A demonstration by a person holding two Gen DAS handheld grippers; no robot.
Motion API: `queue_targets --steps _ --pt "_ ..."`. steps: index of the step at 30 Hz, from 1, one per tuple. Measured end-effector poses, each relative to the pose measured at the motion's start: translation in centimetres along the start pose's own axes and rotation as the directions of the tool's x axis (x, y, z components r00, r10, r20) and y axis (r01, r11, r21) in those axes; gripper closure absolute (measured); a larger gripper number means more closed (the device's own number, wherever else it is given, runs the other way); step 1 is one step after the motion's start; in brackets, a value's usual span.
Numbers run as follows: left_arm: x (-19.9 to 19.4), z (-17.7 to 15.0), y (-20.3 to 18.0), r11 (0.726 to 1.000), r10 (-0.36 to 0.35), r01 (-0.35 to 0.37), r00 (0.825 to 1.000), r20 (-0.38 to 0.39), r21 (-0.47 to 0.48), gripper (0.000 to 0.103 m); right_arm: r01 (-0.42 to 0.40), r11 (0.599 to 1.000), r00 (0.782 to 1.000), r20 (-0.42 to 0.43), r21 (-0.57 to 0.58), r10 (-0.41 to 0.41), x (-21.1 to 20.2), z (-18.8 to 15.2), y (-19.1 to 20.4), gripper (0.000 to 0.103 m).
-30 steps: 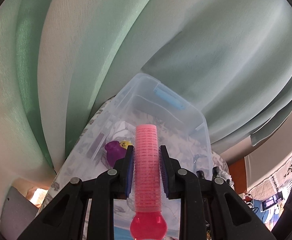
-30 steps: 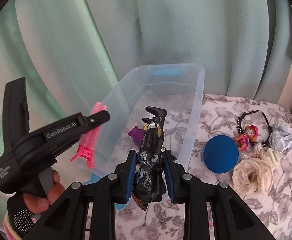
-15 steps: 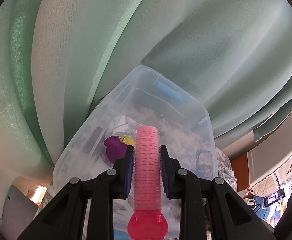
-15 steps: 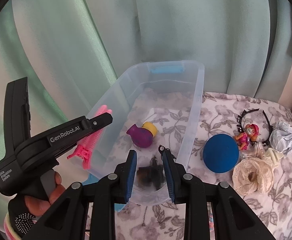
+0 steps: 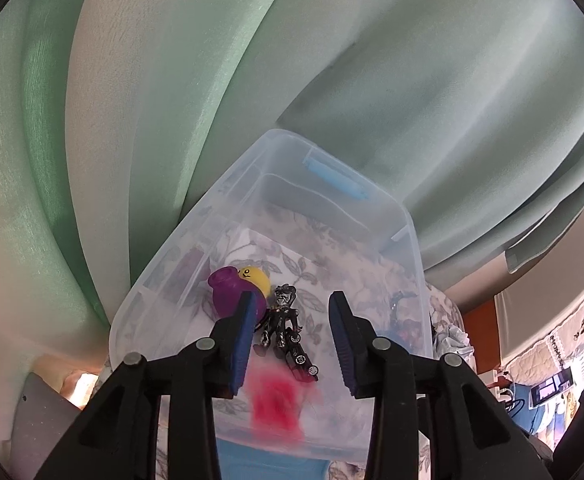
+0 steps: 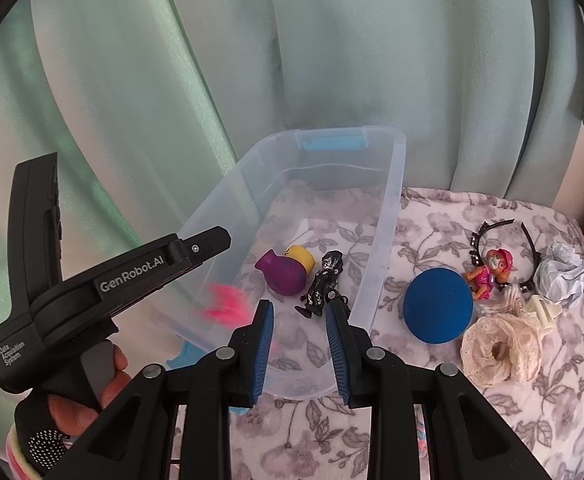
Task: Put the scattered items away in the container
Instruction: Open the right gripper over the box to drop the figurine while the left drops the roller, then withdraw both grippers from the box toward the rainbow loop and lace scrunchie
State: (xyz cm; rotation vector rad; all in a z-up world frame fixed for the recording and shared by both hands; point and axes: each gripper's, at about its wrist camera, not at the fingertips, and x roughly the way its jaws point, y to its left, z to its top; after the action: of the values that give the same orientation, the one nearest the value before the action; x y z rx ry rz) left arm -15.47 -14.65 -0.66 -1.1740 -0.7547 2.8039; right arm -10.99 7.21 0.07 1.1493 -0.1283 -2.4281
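Observation:
A clear plastic bin (image 6: 391,208) (image 5: 407,240) stands on a floral cloth. In it lie a purple and yellow toy (image 6: 282,270) (image 5: 236,286) and a black figure (image 6: 323,282) (image 5: 286,326). A pink hair roller (image 6: 222,306) (image 5: 276,400) is a blur falling inside the bin's near end. My left gripper (image 5: 292,340) is open and empty above the bin; its body shows in the right wrist view (image 6: 148,268). My right gripper (image 6: 299,354) is open and empty over the bin's near wall.
Right of the bin lie a blue ball (image 6: 437,306), a pink toy figure (image 6: 489,272), a black headband (image 6: 491,228), a lace scrunchie (image 6: 499,350), crumpled paper (image 6: 563,276) and white clips (image 6: 543,308). Green curtains (image 6: 292,60) hang behind.
My right gripper opened and the black figure dropped into the bin. My left gripper then opened and let go of the pink roller, which is falling into the bin.

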Motion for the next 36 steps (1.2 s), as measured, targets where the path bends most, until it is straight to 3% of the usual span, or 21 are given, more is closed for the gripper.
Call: queue_targets --steps 10,13,18,26,29,36 --pt "-1.3 -0.8 -1.3 0.999 -0.003 0.003 1.0 0.0 0.036 0.059 0.005 1.0 1.0 0.03 0.016 -0.005 -2.1 -0.4 -0.6 0.073" --pt "-1.7 -1.2 -1.9 0.999 -0.005 0.005 1.0 0.0 0.051 0.05 0.01 1.0 0.999 0.037 0.024 -0.011 -2.8 -0.6 -1.0 0.073" --pt "-2.5 -2.0 -3.1 0.997 -0.009 0.009 1.0 0.0 0.083 0.047 0.023 0.999 0.999 0.045 0.045 -0.025 -4.2 -1.0 -1.9 0.073" --pt "-3.8 -3.2 -6.1 0.989 -0.025 0.025 1.0 0.001 0.143 0.042 0.037 0.996 0.995 0.084 0.084 -0.044 -7.1 -1.6 -3.8 0.073" --pt "-4.3 -3.6 -7.4 0.985 -0.033 0.031 0.999 0.006 0.17 0.035 0.039 0.994 0.994 0.1 0.1 -0.049 -8.3 -1.9 -4.5 0.073" --pt "-5.3 -4.7 -10.4 0.972 -0.041 0.038 0.999 0.009 0.233 0.034 0.051 0.985 0.986 0.147 0.168 -0.077 -10.8 -2.4 -7.0 0.07"
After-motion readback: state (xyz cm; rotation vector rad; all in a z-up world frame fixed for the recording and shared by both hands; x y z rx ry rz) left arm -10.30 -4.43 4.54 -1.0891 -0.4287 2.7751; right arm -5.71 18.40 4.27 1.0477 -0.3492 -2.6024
